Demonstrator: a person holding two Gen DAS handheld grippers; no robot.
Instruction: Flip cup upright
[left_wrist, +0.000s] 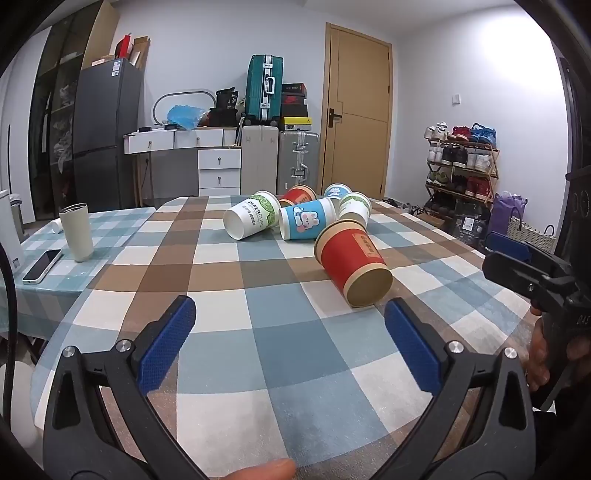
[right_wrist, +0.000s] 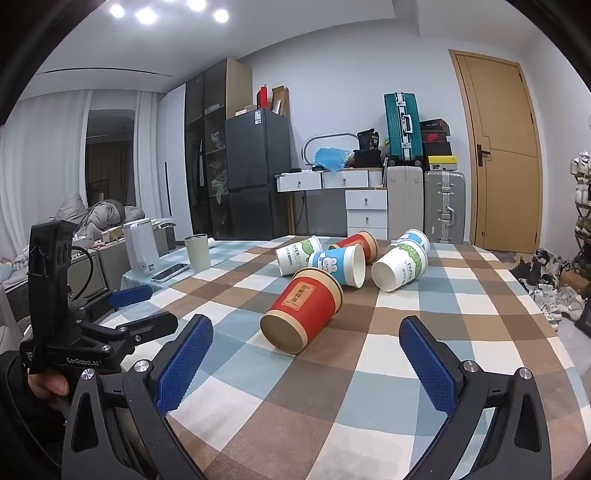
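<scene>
**Both grippers spread before the toppled red cup**

We hold our left gripper (left_wrist: 290, 343) and right gripper (right_wrist: 306, 363) low over the checked tablecloth (left_wrist: 258, 369), jaws wide apart, nothing between them. Bare cloth lies ahead of both. The nearest red paper cup (left_wrist: 352, 264) lies on its side, base toward us. Beyond it, five more tipped paper cups (left_wrist: 304, 221) crowd together near the table's far edge.

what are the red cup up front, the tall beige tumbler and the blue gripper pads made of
Nearest red cup: looks like matte paper, with a tan rolled rim and a recessed base disc; a neighbouring cup is printed PAPERCUP.
Beige tumbler: smooth satin body with a metallic-looking rim, probably coated steel, though plastic is possible.
Blue pads: dotted, grippy texture, likely rubber or soft plastic, on black frames.
</scene>
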